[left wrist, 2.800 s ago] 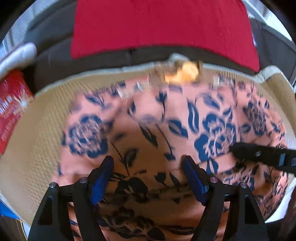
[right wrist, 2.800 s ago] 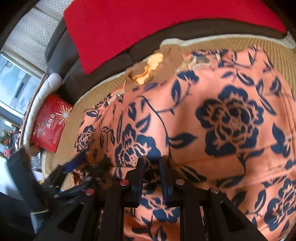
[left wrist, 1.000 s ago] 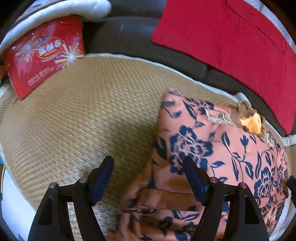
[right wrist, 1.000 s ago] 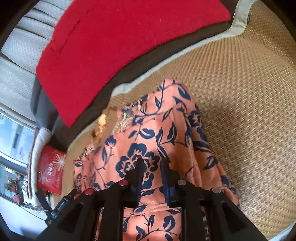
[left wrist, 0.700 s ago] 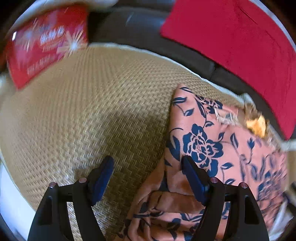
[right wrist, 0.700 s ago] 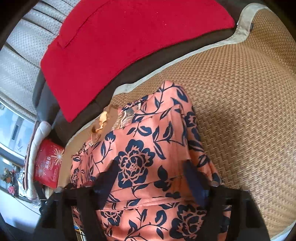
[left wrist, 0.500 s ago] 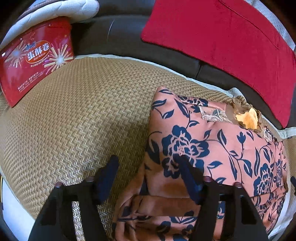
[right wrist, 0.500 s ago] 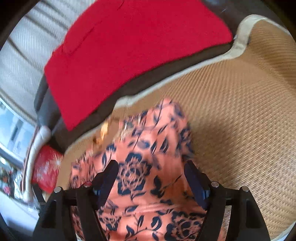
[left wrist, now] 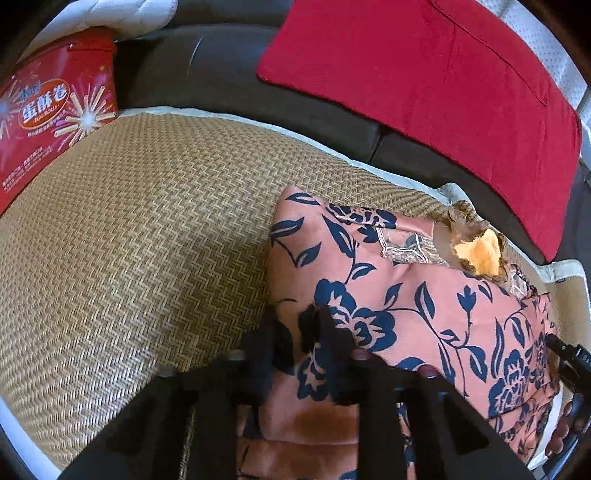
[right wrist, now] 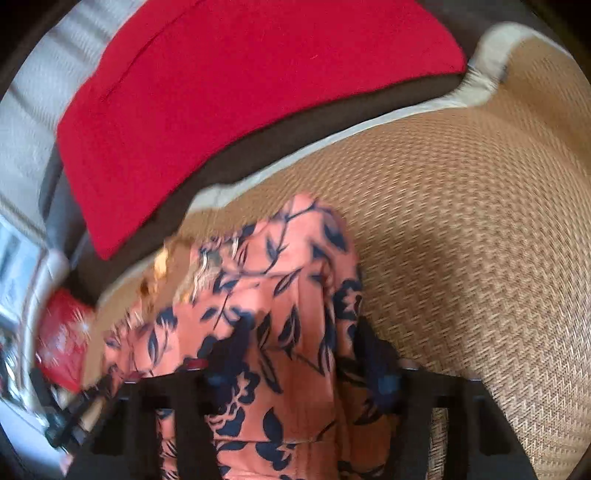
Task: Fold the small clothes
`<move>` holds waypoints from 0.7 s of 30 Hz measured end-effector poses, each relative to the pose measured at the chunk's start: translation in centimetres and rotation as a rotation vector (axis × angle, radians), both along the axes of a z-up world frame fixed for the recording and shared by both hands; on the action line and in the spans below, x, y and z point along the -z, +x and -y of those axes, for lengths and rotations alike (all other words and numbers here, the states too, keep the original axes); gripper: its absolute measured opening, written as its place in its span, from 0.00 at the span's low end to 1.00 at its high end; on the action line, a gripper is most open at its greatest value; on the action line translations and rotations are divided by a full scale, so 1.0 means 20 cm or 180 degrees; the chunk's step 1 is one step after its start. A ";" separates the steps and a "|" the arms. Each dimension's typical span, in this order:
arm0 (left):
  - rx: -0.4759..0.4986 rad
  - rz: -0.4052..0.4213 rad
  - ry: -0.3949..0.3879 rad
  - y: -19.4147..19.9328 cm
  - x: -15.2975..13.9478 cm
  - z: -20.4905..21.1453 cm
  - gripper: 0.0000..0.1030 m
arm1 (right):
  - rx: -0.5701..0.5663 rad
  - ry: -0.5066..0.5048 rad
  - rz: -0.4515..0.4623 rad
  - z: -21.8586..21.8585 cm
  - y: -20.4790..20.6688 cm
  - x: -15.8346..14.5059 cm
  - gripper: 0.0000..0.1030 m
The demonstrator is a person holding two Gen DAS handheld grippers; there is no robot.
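Note:
A salmon-pink garment with a navy flower print (left wrist: 424, 306) lies folded on a woven straw mat (left wrist: 129, 240); its frilled collar with orange lining (left wrist: 476, 251) points toward the sofa back. My left gripper (left wrist: 297, 325) is at the garment's left edge. Its jaws are closing, nearly together, with a fold of the cloth pinched between them. In the blurred right wrist view my right gripper (right wrist: 303, 332) straddles the garment (right wrist: 295, 288) near its right edge. Its jaws are closing but still stand wide, with cloth between them and the pads off it.
A red cushion (left wrist: 443, 74) leans on the dark sofa back (left wrist: 207, 62). A red snack box (left wrist: 48, 118) and a white pillow (left wrist: 122, 14) sit at the mat's far left. Bare mat (right wrist: 480, 258) stretches to the garment's right. The right gripper's tip (left wrist: 569, 354) shows at the edge.
My left jaws went from wide apart to pinched on the garment's left edge. My right jaws went from shut to wide and are narrowing over the right edge.

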State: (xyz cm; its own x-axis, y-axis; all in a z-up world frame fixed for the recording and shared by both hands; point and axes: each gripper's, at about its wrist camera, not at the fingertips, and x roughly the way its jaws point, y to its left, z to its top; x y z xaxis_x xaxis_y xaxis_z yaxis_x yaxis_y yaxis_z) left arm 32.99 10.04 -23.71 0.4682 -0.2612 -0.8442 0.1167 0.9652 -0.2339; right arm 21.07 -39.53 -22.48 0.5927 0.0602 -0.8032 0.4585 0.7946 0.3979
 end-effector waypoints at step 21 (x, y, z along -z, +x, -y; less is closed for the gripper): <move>0.0359 0.0432 0.0747 0.42 0.08 0.42 0.09 | 0.0168 -0.0546 -0.0050 0.04 0.19 -0.01 0.17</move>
State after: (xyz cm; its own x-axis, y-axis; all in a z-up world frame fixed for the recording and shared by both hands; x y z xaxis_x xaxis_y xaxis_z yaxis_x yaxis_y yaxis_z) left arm 41.37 1.73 -25.41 0.5599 -0.1230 -0.8193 0.2413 0.9703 0.0192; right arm 24.89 -40.43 -22.21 0.5788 -0.1095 -0.8081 0.5065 0.8249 0.2510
